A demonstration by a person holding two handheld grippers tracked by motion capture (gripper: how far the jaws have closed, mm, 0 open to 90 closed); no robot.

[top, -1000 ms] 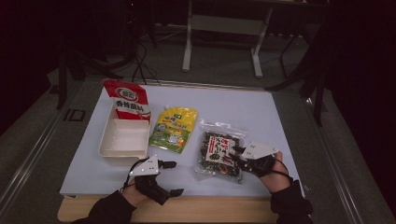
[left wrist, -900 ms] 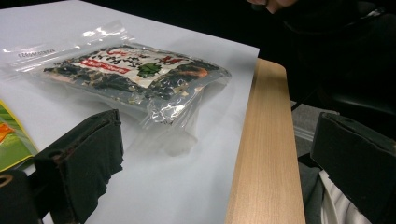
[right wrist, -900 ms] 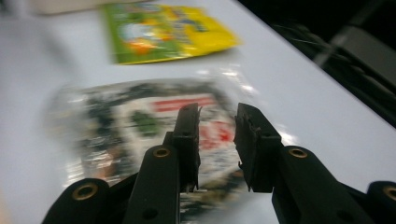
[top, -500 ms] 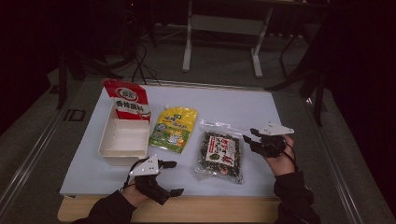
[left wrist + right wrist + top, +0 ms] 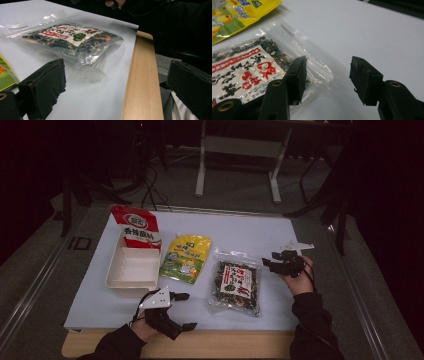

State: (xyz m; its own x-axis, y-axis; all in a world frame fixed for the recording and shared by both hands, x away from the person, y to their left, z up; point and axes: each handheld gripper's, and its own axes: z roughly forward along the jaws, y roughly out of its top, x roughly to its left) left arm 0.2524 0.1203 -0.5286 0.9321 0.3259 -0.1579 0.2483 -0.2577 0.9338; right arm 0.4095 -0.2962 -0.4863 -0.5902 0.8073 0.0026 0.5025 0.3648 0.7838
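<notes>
We count three food packets on the white table cover [image 5: 260, 232]: one red and white packet [image 5: 136, 226] standing at the far end of the tray, one yellow and green pouch [image 5: 186, 257] lying flat, and one clear bag of dark dried greens [image 5: 236, 281] with a red and white label. We see one shallow white tray [image 5: 131, 270], the single container here. We count two handheld grippers, one to each hand: the left gripper [image 5: 182, 311] at the near edge and the right gripper [image 5: 270, 260] beside the clear bag. Each has two black jaws, making four jaws in all. Behind the table we count one light metal stand [image 5: 239, 150].
</notes>
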